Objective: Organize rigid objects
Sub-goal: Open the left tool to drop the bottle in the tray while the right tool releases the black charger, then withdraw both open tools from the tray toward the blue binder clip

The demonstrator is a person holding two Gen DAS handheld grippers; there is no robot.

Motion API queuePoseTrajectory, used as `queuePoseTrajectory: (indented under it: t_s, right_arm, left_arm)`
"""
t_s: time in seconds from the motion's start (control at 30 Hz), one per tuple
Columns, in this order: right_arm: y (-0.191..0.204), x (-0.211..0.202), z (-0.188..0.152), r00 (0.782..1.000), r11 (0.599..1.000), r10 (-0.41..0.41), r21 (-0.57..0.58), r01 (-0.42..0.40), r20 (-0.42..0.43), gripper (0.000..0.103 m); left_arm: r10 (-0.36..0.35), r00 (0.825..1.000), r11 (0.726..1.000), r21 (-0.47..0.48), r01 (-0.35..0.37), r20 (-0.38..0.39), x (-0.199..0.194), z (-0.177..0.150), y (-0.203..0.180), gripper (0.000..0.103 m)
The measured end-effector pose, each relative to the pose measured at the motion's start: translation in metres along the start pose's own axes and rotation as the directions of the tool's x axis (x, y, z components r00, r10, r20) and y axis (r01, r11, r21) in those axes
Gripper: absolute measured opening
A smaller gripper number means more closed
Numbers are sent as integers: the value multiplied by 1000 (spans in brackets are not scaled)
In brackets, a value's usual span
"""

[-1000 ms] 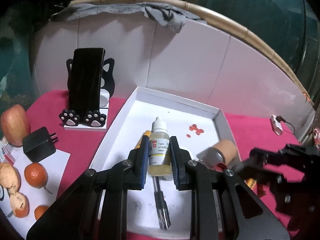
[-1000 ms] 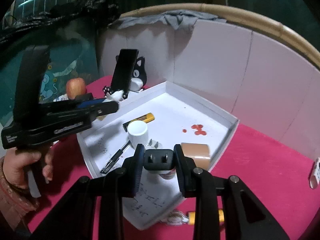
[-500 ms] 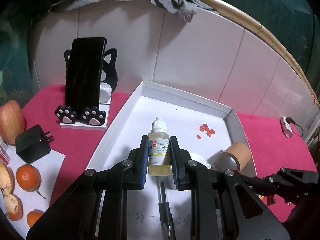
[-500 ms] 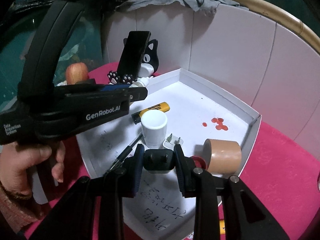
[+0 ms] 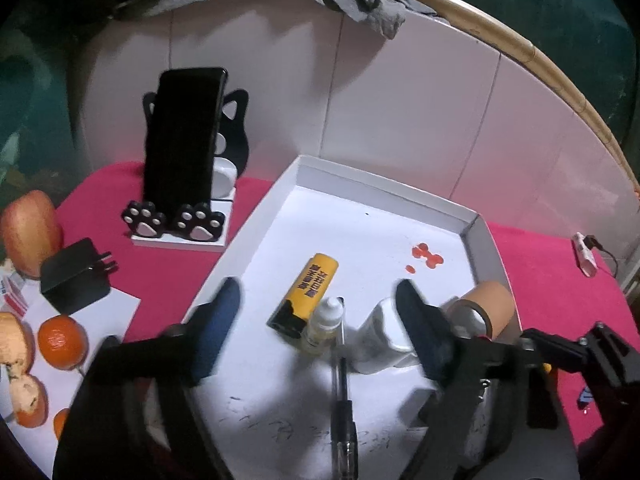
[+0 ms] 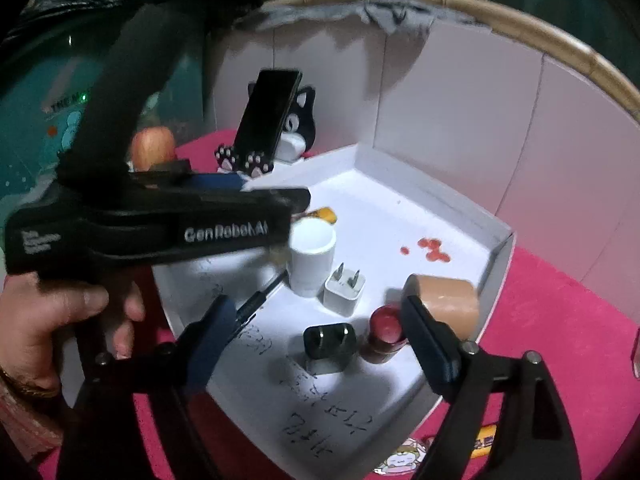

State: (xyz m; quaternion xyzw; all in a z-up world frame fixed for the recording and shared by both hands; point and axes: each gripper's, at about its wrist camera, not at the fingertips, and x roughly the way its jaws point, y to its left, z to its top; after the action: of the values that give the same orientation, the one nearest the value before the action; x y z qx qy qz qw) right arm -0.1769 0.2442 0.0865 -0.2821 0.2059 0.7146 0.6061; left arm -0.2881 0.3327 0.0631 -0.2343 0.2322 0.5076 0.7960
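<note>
Plainly found the dropper bottle point(image 5: 324, 326) standing upright inside the white tray point(image 5: 384, 184), long axis vertical, dead ahead of the left tool point(image 5: 317, 289) and between its two fingers, touching neither. Saw that tool spread wide, grasping nothing. Found the black plug point(image 6: 330, 340) lying on the tray floor straight ahead of the right tool point(image 6: 318, 308), likewise spread wide and grasping nothing. Judged the left tool nearer the bottle and the right nearer the plug, so any further pick would call for backing clear first.

Counted in the tray:
- one dropper bottle and one black plug
- one yellow battery point(image 5: 310, 292) just beside the bottle
- one pen point(image 5: 342, 380), one white cup point(image 6: 312, 256), one white plug point(image 6: 345, 286), one tape roll point(image 6: 444, 304)

Noted outside it, on the pink worktop point(image 5: 168, 264), one black charger point(image 5: 74, 282), well apart from both tools
</note>
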Motion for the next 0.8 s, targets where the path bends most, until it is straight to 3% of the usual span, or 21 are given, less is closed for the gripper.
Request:
queuePoseTrajectory:
  t_s: [0.3, 0.8]
  right_arm:
    - [1, -9, -1, 998, 998, -63, 6, 63, -1, 85]
    - [-5, -33, -9, 994, 995, -102, 22, 101, 29, 85]
  left_arm:
    - [79, 995, 995, -63, -76, 56, -21, -9, 10, 85]
    - [72, 995, 995, -74, -66, 73, -46, -19, -2, 85]
